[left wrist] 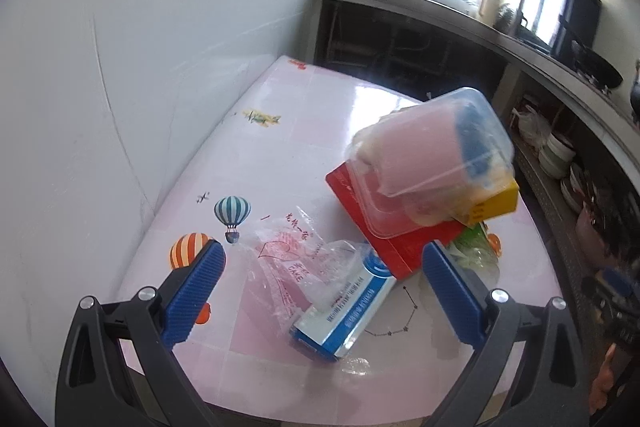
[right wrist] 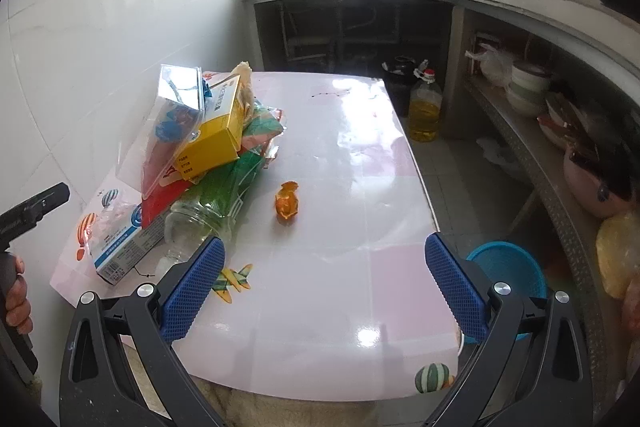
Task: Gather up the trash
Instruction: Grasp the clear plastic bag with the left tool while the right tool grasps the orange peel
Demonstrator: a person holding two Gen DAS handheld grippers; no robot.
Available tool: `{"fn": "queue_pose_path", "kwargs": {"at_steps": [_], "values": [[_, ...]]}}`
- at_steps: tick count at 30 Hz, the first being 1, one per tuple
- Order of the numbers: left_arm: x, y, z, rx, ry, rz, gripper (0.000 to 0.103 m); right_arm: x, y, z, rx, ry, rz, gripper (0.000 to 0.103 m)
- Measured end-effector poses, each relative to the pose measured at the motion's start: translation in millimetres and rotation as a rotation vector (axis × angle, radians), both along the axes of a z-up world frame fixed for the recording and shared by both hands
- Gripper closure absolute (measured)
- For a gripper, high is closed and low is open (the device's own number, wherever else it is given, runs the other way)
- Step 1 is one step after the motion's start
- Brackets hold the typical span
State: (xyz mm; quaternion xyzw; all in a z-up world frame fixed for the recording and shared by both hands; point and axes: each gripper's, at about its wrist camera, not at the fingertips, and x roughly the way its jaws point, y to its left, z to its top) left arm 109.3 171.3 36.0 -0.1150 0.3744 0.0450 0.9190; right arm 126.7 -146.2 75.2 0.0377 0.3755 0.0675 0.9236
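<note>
Here, both grippers are hovering over the glossy pink table [right wrist: 340,227] with its balloon and aeroplane prints, and nothing is being held. The left gripper [left wrist: 324,287] is spread wide, its blue ribbed fingers [left wrist: 196,295] straddling a crinkled clear plastic bag with pink lettering [left wrist: 288,259] and a white-and-blue cardboard carton [left wrist: 344,311] lying flat just beyond it. The right gripper [right wrist: 324,291] is likewise released and empty, pointing across bare tabletop.

The trash is sitting mostly in one heap against the wall side of the table: a flat red box [left wrist: 384,227] carrying a tilted clear plastic lidded container [left wrist: 432,163], a yellow cardboard box [right wrist: 216,139], a green-tinted clear plastic bottle [right wrist: 212,211] lying on its side, plus that carton and bag. A small piece of orange peel [right wrist: 287,205] is lying alone, well apart from the heap. A round blue plastic basin [right wrist: 508,271] is standing on the floor just beside the table's edge, probably the bin.

Judging by this, collecting is only starting. The next move likely calls for the left gripper to drop onto the bag or carton and pinch; the bag is flimsy and may slip.
</note>
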Motion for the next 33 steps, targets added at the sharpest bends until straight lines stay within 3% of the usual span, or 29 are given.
{"fn": "queue_pose_path", "kwargs": {"at_steps": [2,6,8,11,20,21,22,23,25,30,33], "values": [[18.1,23.2,-11.8,-0.130,0.065,0.047,0.006,3.9,1.2,-0.4,0.002,0.006,0.006,0.007],[52.1,48.0,-41.4,-0.276,0.211,0.069,0.006,12.9,-0.4,-2.2,0.001,0.021,-0.005,0.007],[61.6,49.9,-55.9,-0.296,0.271,0.071,0.009,16.9,-2.3,-3.6,0.004,0.035,-0.019,0.007],[71.4,51.5,-75.8,-0.329,0.350,0.065,0.024,22.3,-6.2,-6.6,0.006,0.054,-0.039,0.007],[71.9,58.5,-78.0,-0.320,0.302,0.062,0.061,51.3,-11.5,-16.4,0.049,0.099,-0.058,0.007],[72.9,59.2,-75.7,-0.305,0.291,0.064,0.069,55.5,-12.9,-18.0,0.063,0.108,-0.057,0.007],[73.4,58.6,-75.5,-0.276,0.291,0.072,0.089,61.2,-14.5,-19.9,0.079,0.118,-0.057,0.007],[75.0,58.9,-77.3,-0.253,0.296,0.071,0.091,67.0,-16.3,-22.3,0.105,0.127,-0.052,0.008],[77.0,64.7,-81.3,-0.278,0.293,0.067,0.093,79.4,-18.3,-28.6,0.141,0.154,-0.052,0.013],[69.4,66.9,-72.3,-0.248,0.245,0.059,0.098,105.8,-10.8,-51.0,0.202,0.237,0.007,0.037],[65.0,63.4,-60.5,-0.214,0.210,0.052,0.101,116.0,-4.3,-59.8,0.211,0.273,0.044,0.046]]}}
